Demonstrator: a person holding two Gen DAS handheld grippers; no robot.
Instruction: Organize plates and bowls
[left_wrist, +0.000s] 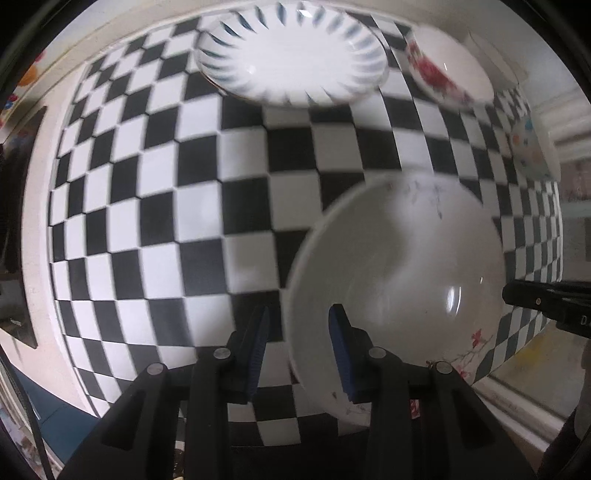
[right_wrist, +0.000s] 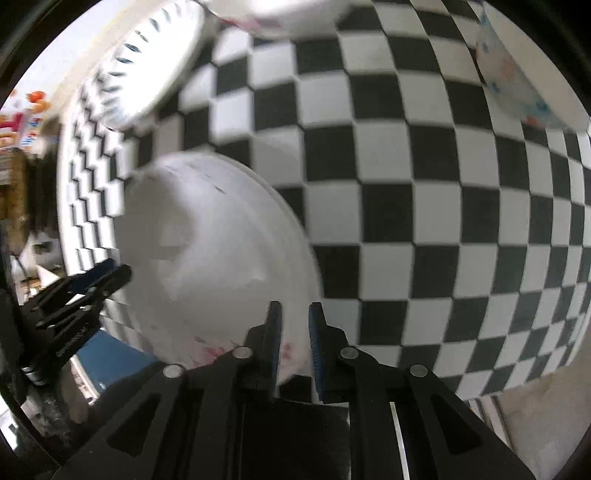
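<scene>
White bowl (left_wrist: 399, 280) with pink blossoms is held at its rim, above the checkered cloth (left_wrist: 166, 221).

Three bowls (left_wrist: 399, 280), one plate (left_wrist: 291, 55), two grippers (left_wrist: 299, 332)

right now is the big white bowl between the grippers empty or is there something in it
Empty. The left wrist view looks straight into the white bowl and shows only bare glossy inside with a light glare; nothing lies in it.

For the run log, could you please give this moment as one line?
left gripper: astride white bowl rim, grip unclear | right gripper: shut on rim | striped plate: on checkered cloth
</scene>
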